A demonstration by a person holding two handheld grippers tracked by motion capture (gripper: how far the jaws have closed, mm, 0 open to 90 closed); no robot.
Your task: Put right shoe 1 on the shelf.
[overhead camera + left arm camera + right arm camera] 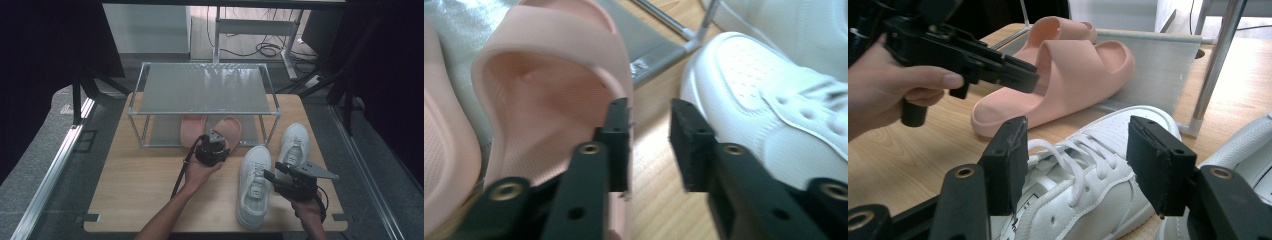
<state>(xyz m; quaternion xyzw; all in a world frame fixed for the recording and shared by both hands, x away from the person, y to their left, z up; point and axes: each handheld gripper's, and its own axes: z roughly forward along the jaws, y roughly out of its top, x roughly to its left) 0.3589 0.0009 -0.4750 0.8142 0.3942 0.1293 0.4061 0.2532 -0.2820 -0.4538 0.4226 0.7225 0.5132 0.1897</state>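
Observation:
A pair of pink slippers lies half under a low metal rack (205, 90). The right slipper (229, 127) sticks out with its heel on the wooden table. My left gripper (218, 137) sits at that heel. Its jaws stand open (649, 112): the left one rests against the slipper's rim (549, 90), and bare wood shows in the gap. My right gripper (267, 176) hovers open (1073, 135) over the laces of a white sneaker (1098, 150), touching nothing. From there, the left gripper (1029, 76) shows beside the slipper (1073, 75).
The second white sneaker (294, 142) lies to the right of the first (254, 185), near the rack's front right leg (1213, 65). The other slipper (191, 127) rests on the rack's lower shelf. The table (140, 185) has bare wood at front left.

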